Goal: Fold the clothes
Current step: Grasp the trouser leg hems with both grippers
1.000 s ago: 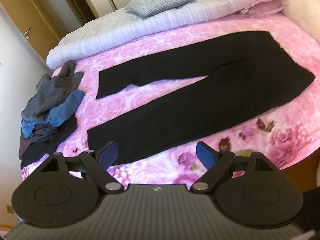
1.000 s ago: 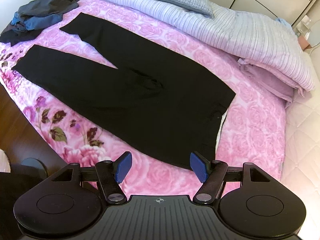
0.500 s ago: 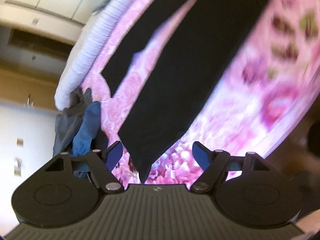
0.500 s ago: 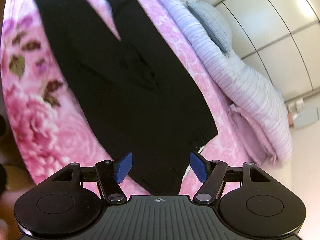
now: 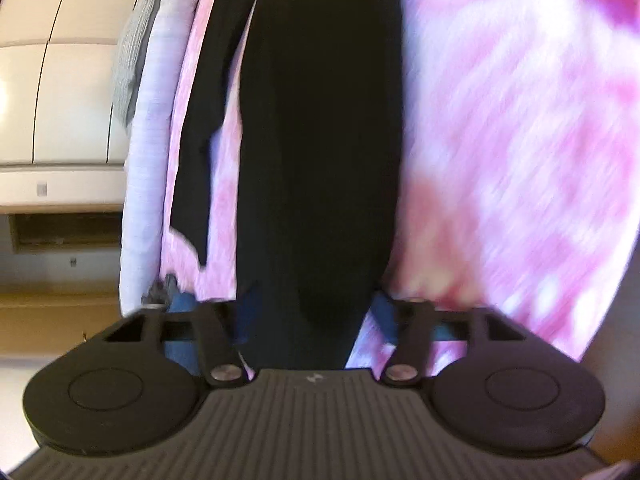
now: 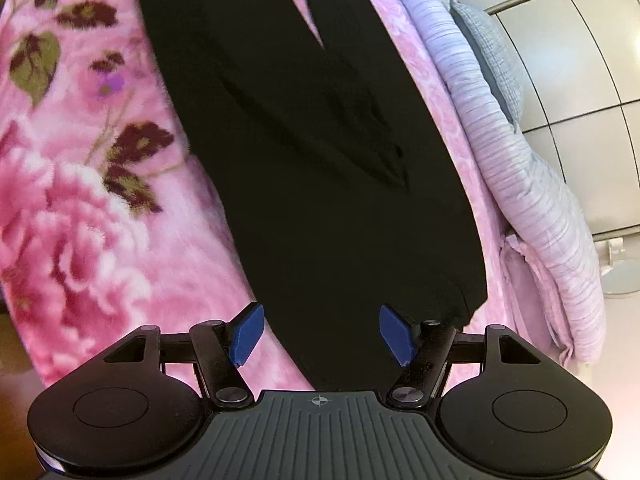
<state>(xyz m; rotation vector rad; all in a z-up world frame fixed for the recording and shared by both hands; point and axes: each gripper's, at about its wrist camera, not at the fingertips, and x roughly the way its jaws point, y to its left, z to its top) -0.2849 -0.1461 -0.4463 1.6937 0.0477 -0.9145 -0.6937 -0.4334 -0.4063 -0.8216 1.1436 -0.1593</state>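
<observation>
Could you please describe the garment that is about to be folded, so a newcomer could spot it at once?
Look at the bed's pink floral blanket. Spread flat on it lie the black trousers, legs stretching away. They are the only plain black thing there, unlike the striped lilac duvet alongside.

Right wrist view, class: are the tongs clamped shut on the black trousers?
No: the right tongs stand open, their blue pads apart on either side of the black trousers lying flat on the pink blanket.

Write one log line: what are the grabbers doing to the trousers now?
left gripper: closing, trousers leg end between | right gripper: open, over waist end | bed: trousers flat
</observation>
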